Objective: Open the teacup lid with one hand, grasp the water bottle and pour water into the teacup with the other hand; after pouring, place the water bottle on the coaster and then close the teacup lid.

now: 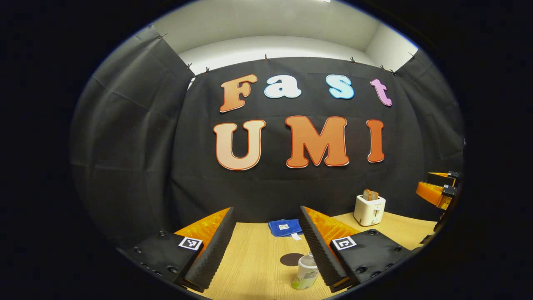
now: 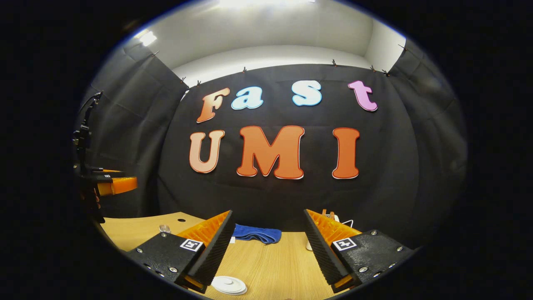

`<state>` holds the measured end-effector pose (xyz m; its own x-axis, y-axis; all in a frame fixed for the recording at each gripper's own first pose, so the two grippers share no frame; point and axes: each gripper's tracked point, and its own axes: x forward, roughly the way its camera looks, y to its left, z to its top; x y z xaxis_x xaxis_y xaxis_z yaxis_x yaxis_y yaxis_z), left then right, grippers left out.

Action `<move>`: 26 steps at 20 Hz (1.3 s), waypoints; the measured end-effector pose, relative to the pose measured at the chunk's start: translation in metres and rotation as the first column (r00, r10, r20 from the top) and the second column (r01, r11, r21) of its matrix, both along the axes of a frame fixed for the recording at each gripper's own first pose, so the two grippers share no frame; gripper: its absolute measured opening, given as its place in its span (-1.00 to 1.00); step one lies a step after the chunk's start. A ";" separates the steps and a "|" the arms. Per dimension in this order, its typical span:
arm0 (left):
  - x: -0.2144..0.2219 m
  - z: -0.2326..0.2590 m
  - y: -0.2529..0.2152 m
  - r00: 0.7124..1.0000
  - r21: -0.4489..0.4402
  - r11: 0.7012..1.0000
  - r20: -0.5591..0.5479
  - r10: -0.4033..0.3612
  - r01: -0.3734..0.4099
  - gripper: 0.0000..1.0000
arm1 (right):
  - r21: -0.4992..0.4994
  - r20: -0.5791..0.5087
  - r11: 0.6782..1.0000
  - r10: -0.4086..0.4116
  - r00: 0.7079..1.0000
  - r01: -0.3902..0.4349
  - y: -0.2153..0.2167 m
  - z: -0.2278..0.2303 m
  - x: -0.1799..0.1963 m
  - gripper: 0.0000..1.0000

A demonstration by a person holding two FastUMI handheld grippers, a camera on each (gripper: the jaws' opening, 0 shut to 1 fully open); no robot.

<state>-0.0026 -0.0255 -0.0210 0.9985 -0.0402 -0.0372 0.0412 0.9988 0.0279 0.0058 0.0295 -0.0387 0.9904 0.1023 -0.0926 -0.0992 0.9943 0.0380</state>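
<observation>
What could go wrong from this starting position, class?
1. The water bottle stands right beside one finger of the open left gripper; a sideways drift might topple it.
2. The dark coaster sits close behind the bottle, easily displaced.
3. The white lid looks flat and low, so the right gripper might slip off it.

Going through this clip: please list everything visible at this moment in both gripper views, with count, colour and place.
Water bottle: 1, clear with pale label, upright on the table beside the left gripper's right-hand finger.
Coaster: 1, dark round, just behind the bottle.
Teacup lid: 1, white round, near the bottom of the right gripper view.
Cloth: 1, blue, folded at the table's far edge.
Toaster: 1, white, with toast in it, far right on the table.
Table: 1, light wood.
Left gripper: 1, open, empty, above the table.
Right gripper: 1, open, empty, above the table.
</observation>
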 end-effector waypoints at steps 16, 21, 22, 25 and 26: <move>-0.006 -0.044 0.001 0.999 0.052 0.999 -0.038 0.002 0.000 0.93 | 0.012 -0.217 0.980 0.195 0.957 -0.197 0.071 -0.121 -0.020 0.81; -0.005 -0.057 0.010 0.998 0.047 0.999 -0.058 0.019 -0.016 0.94 | 0.022 -0.307 0.967 0.248 0.919 -0.254 0.090 -0.166 -0.031 0.67; -0.006 -0.061 0.010 0.997 0.054 0.998 -0.068 0.020 -0.017 0.94 | 0.031 -0.333 0.965 0.257 0.907 -0.262 0.093 -0.177 -0.035 0.61; -0.006 -0.071 0.012 0.996 0.075 0.997 -0.089 0.030 -0.023 0.94 | 0.032 -0.382 0.962 0.261 0.886 -0.270 0.094 -0.200 -0.036 0.43; -0.006 -0.073 0.012 0.995 0.081 0.996 -0.092 0.031 -0.024 0.94 | 0.035 -0.390 0.962 0.261 0.883 -0.270 0.094 -0.205 -0.037 0.37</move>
